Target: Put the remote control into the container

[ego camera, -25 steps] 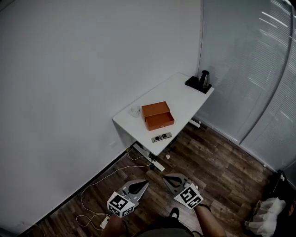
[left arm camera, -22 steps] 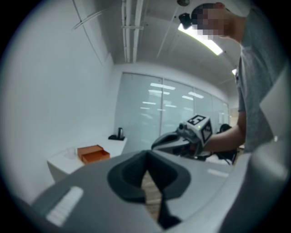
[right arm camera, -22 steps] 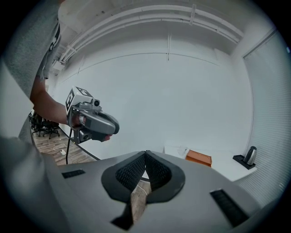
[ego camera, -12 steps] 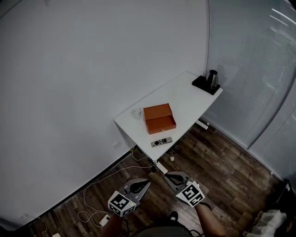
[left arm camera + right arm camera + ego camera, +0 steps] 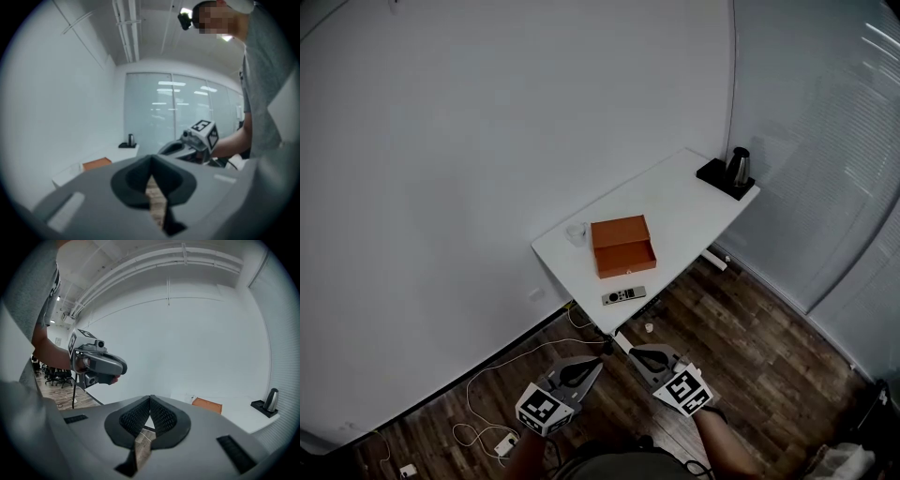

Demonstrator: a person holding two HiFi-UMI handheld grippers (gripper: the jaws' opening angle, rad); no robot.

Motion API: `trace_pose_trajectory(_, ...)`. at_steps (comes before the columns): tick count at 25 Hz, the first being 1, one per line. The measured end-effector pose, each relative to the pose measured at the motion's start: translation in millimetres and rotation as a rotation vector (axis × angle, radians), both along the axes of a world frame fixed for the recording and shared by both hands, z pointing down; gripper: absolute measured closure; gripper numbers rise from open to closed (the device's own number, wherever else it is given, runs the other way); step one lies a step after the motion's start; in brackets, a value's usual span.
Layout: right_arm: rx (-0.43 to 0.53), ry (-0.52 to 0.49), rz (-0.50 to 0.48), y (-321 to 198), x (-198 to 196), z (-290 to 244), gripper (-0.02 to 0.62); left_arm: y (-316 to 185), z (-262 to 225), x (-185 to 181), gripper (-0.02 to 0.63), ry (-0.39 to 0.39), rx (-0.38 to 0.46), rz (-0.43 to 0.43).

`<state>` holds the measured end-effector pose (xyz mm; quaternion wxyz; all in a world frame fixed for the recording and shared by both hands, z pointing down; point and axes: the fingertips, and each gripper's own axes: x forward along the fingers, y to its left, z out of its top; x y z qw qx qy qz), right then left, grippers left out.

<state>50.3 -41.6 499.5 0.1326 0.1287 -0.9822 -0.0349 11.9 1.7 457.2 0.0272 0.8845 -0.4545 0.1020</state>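
The remote control (image 5: 623,295) lies on the bench (image 5: 684,202) near its front edge, just beside the open orange container (image 5: 626,265). The left gripper (image 5: 592,364) and right gripper (image 5: 636,356) are clenched and empty. Both are well short of the bench, so the approach appears incomplete.

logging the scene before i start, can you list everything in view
table: 1, white, against the wall
container: 1, orange, middle of the table
remote control: 1, grey, near table edge, in front of the container, apart from it
cup: 1, clear, left of the container
kettle: 1, dark, on a black base at the far end
power strip: 1, white, on the wood floor, cable attached
left claw: 1, grey, shut, empty, short of the table
right claw: 1, grey, shut, empty, beside it
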Motion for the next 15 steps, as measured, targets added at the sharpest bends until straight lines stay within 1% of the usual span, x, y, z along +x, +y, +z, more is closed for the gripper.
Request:
trace_pose_trajectory(3,0.004,0.002,0.006,-12.4,3.8,-1.7,0.58,-14.4,-8.9,5.2,0.607,0.003,0.029,0.01)
trace_pose_trajectory(6,0.0,0.008,0.013,-21.7,3.7,-1.4,0.58,-26.6,-7.9,5.4,0.607,0.015,0.03,0.025)
trace_pose_trajectory(10,-0.02,0.007,0.024,-34.7,-1.9,1.0,0.58,-46.6,2.2,-2.1,0.607,0.037,0.015,0.033)
trace_pose_trajectory(12,-0.018,0.022,0.035,-44.7,-4.9,3.5,0.58,-59.1,6.0,-5.8,0.607,0.046,0.012,0.045)
trace_pose_trajectory(15,-0.019,0.04,0.052,-67.3,-16.3,5.7,0.58,-81.4,16.6,-21.3,0.607,0.045,0.009,0.054)
